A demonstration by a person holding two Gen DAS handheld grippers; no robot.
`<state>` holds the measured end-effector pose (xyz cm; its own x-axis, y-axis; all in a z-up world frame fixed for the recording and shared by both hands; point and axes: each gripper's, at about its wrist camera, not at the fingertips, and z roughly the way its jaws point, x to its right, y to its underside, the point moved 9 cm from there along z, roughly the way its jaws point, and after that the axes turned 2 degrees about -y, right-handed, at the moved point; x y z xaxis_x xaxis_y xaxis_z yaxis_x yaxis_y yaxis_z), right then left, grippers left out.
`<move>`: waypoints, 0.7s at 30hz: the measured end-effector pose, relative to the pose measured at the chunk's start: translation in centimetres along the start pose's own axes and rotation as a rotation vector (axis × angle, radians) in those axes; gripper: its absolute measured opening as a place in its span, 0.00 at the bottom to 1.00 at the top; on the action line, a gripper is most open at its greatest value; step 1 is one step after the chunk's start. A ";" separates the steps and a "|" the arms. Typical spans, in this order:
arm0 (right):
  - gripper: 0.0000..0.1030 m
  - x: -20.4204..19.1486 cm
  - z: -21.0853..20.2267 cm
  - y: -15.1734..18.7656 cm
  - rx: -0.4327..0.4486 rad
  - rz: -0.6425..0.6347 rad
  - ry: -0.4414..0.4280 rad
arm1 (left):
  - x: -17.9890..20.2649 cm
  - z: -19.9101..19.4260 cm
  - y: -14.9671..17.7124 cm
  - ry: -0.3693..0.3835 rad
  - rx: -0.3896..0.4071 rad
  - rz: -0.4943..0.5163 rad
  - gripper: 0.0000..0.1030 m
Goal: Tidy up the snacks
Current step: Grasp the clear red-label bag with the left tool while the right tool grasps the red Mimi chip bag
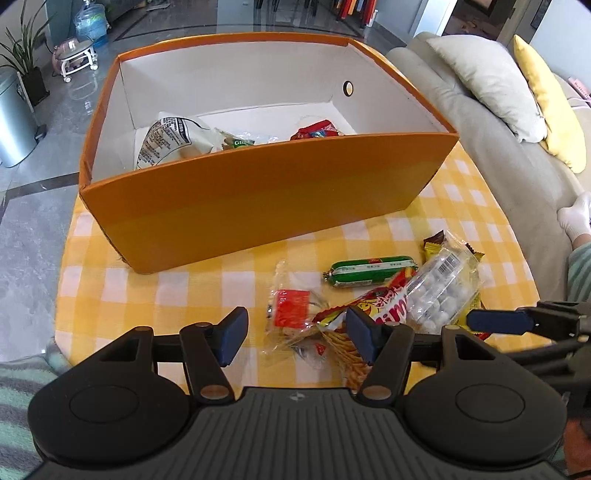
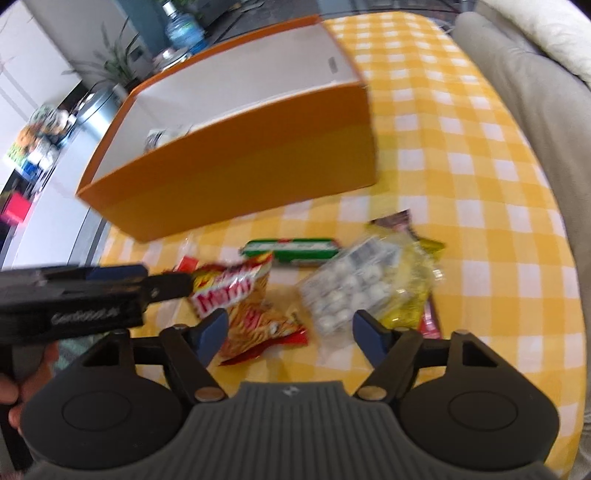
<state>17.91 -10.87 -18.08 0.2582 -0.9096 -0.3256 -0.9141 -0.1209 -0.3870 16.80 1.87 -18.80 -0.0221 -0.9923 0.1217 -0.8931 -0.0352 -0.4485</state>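
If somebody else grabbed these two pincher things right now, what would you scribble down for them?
Left gripper: open, empty, over the clear packet with a red label.
Right gripper: open, empty, above the red-and-yellow snack bag and bag of white balls.
Done: a few snacks lie in the orange box, including a white bag.
Left: those three, the green sausage and the wrappers under the pile, all on the checked cloth.

Yellow-and-white checked tablecloth [image 1: 461, 199], covering the table. Beige sofa [image 1: 443, 92] just beside it, bearing a cream cushion [image 1: 484, 81] and a yellow cushion [image 1: 554, 110]. On the grey floor: metal bin [image 1: 14, 122], potted plant [image 1: 26, 59], water jug [image 1: 90, 22].
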 end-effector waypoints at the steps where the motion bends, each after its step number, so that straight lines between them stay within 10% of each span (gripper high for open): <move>1: 0.68 -0.4 0.2 0.1 -0.006 -0.014 -0.008 | -0.1 -0.1 0.0 0.003 -0.002 0.002 0.70; 10: 0.67 -4.4 2.4 0.4 -0.024 -0.198 -0.049 | -1.0 0.1 0.7 0.023 -0.049 -0.007 0.69; 21: 0.27 -3.6 3.9 -0.2 -0.032 -0.167 -0.050 | -1.5 1.3 0.7 0.025 -0.057 -0.037 0.67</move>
<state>18.37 -6.05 -20.17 0.4219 -0.8548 -0.3021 -0.8666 -0.2823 -0.4115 16.81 3.20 -20.48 0.0006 -0.9871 0.1601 -0.9175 -0.0643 -0.3926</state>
